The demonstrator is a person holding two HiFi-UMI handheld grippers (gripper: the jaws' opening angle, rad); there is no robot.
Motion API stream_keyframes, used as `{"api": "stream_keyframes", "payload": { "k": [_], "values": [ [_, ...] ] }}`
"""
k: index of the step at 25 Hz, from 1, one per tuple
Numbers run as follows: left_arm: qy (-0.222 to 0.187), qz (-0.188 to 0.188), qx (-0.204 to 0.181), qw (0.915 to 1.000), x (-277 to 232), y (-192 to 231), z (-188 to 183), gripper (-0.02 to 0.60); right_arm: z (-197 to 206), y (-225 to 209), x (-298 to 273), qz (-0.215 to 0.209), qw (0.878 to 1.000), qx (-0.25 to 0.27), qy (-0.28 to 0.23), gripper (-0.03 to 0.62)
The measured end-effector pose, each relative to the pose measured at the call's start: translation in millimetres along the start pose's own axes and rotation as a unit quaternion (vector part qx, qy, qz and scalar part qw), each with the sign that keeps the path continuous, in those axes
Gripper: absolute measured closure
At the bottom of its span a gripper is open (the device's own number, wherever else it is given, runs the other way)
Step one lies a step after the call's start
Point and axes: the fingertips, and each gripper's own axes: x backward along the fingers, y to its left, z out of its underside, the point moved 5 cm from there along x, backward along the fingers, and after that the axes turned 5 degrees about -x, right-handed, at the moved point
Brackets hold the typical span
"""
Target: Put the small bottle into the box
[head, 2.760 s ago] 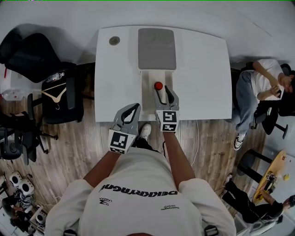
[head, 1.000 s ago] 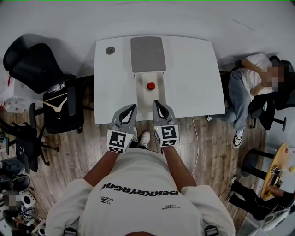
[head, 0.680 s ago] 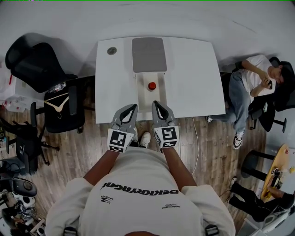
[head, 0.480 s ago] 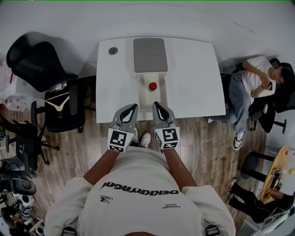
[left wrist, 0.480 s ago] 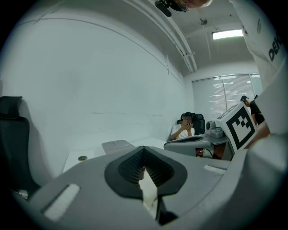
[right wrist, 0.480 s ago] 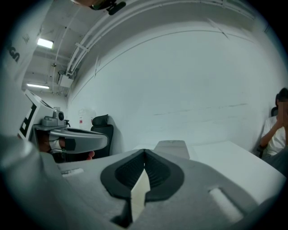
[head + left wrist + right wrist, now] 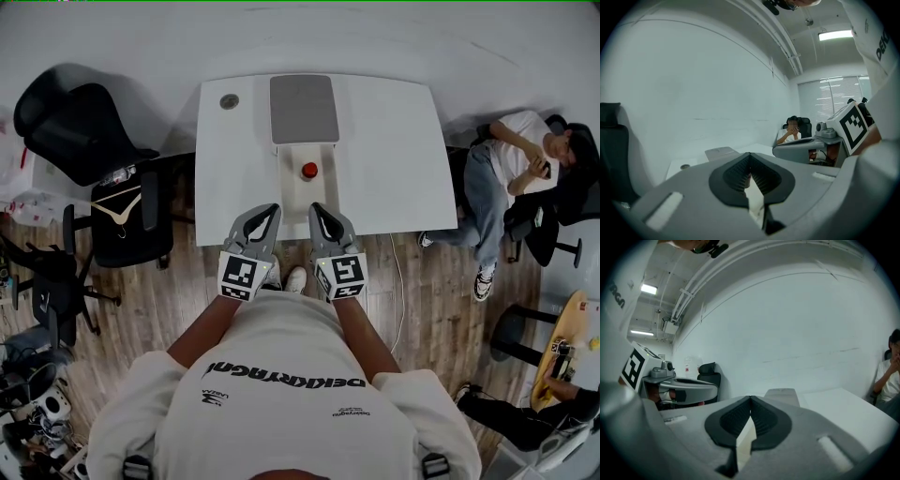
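- My left gripper and right gripper hover side by side at the table's near edge. Both claws are pressed together on nothing, apparently parked clear with the job looking done.
- The small bottle, red cap up, stands inside the open box at the table's middle, with a gray lid toward its far edge.
- The 2 cubes carry square markers; the shirt print is upside down and I cannot read it.
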Motion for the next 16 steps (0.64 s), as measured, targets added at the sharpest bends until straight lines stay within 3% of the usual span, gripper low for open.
{"api": "stream_keyframes", "payload": {
  "k": [16],
  "values": [
    [-0.01,0.017,-0.007,0.9998,-4.0,2.2,-3.0,0.574,-5.7,1.8,1.9,0.002,1.0,-0.015,-0.01,0.6]
  ]
}}
